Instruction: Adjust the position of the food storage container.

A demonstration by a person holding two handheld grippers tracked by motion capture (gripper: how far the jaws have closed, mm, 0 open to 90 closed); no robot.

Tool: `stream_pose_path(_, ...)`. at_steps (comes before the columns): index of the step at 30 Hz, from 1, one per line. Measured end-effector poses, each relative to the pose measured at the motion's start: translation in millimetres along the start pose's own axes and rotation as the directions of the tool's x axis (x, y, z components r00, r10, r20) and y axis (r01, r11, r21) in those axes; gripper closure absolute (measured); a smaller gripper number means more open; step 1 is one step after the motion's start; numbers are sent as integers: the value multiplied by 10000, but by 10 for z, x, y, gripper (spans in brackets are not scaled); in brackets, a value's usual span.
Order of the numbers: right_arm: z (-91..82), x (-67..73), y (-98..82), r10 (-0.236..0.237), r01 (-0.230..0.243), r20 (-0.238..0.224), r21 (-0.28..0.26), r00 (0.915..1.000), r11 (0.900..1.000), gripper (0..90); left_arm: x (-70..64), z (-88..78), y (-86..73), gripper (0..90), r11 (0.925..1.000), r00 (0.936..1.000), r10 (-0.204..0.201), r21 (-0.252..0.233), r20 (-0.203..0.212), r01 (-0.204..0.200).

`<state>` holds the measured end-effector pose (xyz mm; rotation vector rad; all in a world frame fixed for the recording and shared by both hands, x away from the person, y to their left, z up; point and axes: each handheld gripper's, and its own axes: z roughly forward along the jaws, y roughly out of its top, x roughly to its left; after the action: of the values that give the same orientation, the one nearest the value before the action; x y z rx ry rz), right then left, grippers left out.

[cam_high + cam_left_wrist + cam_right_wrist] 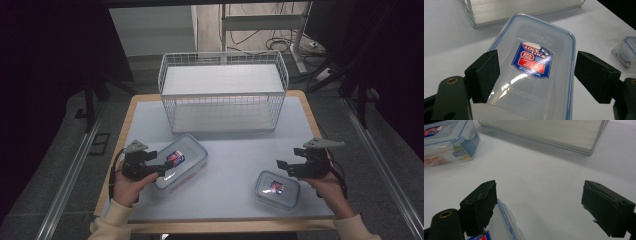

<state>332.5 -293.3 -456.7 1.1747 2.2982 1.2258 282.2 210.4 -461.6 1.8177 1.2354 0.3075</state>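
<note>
Left gripper [162, 167] is hanging released, jaws straddling the large container [534, 67], whose near end is running out of frame. Right gripper [537, 207] is likewise gaping beside the small container [278, 189], mostly cut off in its own view. Wire basket [223, 92] is standing behind.

Clear container [534, 72], blue-rimmed, red-blue label; white wire basket [223, 92]; black claw [534, 77] pads.
</note>
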Motion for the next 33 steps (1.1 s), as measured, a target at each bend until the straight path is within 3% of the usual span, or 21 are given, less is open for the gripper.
stream_pose_path(4, -49, 20, -17, -173, 173, 15, 95, 9998, 9998, 125, -26, -10, 16, 207, 10000, 10000, 31, -32, 75, -31)
stream_pose_path(12, -117, 7, 6, 4, -6, 215, 87, 9998, 10000, 115, -68, -34, 26, 215, 9998, 9997, 187, 1, 154, -187)
stream_pose_path(20, -83, 9, 21, -50, 49, 204, 49, 9998, 10000, 116, -164, -92, 26, 225, 9990, 9979, 421, 96, 491, -426)
stream_pose_path(23, -71, 2, 15, 221, -218, 480, -70, 9986, 9997, 103, -174, -106, 25, 229, 9993, 9981, 343, 112, 518, -349)
stream_pose_path(27, -86, -11, 2, 549, -543, 403, -138, 9977, 9984, 100, -227, -114, 29, 232, 9989, 9969, 390, 215, 677, -405)
stream_pose_path(33, -75, -16, -2, 505, -503, 316, -49, 9982, 9987, 101, -341, -90, -2, 264, 9979, 9941, 543, 305, 939, -574)
